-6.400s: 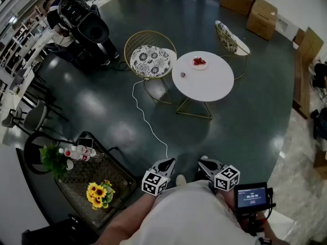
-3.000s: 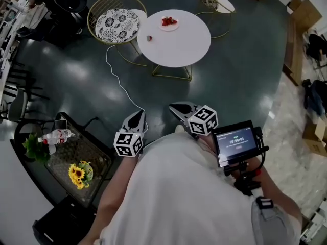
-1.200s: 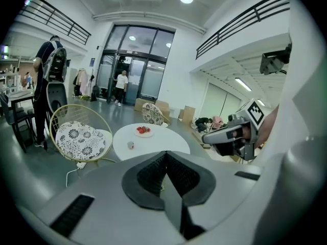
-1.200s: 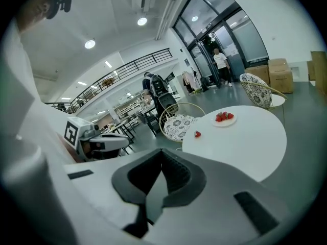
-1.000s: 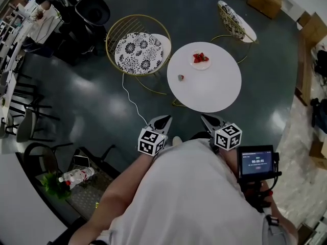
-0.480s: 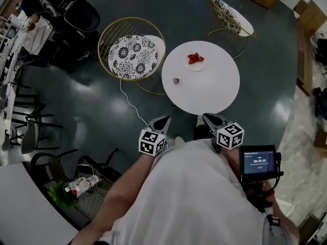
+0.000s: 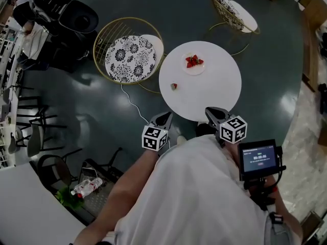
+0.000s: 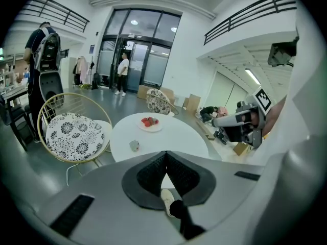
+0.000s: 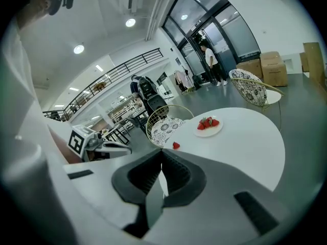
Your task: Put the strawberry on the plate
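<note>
A white round table (image 7: 214,93) stands just ahead of me. A small white plate (image 7: 193,64) on its far side holds several strawberries. One loose strawberry (image 7: 174,86) lies near the table's left edge. My left gripper (image 7: 165,118) is shut and empty, held short of the table's near left rim. My right gripper (image 7: 210,111) is also shut and empty, over the near rim. In the left gripper view the plate (image 8: 149,123) and the loose strawberry (image 8: 134,145) lie beyond the closed jaws. The right gripper view shows the plate (image 9: 208,124) and the strawberry (image 9: 176,145) ahead.
A gold wire chair with a floral cushion (image 7: 130,55) stands left of the table, a second chair (image 7: 232,9) behind it. A white cable (image 7: 134,105) runs across the dark floor. A low table with bottles (image 7: 88,186) is at lower left. A person with a backpack (image 8: 45,60) stands far left.
The table has come closer and now lies directly before both grippers. The grippers stay shut and keep their place in front of my body.
</note>
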{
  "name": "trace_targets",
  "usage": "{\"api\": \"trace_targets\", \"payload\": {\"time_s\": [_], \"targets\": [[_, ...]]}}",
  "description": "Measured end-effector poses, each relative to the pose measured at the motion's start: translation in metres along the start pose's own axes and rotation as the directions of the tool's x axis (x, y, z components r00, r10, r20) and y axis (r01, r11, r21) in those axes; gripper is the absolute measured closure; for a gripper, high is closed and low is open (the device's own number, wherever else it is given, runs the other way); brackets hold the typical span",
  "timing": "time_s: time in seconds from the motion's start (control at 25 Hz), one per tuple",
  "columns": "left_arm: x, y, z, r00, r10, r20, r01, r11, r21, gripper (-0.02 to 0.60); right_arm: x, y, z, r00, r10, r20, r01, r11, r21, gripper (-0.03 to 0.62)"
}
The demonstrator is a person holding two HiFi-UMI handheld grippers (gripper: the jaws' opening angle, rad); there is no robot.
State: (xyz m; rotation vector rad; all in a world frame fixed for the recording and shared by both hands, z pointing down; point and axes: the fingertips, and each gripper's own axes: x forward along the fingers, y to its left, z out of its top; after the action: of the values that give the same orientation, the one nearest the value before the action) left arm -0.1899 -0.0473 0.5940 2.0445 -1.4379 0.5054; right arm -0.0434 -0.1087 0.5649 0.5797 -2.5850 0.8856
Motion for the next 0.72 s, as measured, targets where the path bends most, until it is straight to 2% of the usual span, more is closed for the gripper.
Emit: {"api": "trace_targets", "payload": {"time_s": [0.24,0.48,0.72], "targets": [[0.035,0.009,0.005,0.999,0.009,-0.049,-0.013,0.998,-0.069,0.574,0.005,-0.03,0.009,1.0,0.0,-0.022,0.0,1.0,0.016,0.586],[0.069,0.026,0.008,0.992,0.039,-0.121,-0.043,0.999,-0.033,0.574,0.014,-0.05,0.011,0.999,0.017,-0.047,-0.015,0.999,0.044,0.586],[0.127,0.048,0.01,0.973,0.069,-0.22,-0.077,0.997,-0.029,0.574,0.03,-0.098,0.023,0.997,0.038,-0.074,-0.032,0.997,0.077,0.586]]}}
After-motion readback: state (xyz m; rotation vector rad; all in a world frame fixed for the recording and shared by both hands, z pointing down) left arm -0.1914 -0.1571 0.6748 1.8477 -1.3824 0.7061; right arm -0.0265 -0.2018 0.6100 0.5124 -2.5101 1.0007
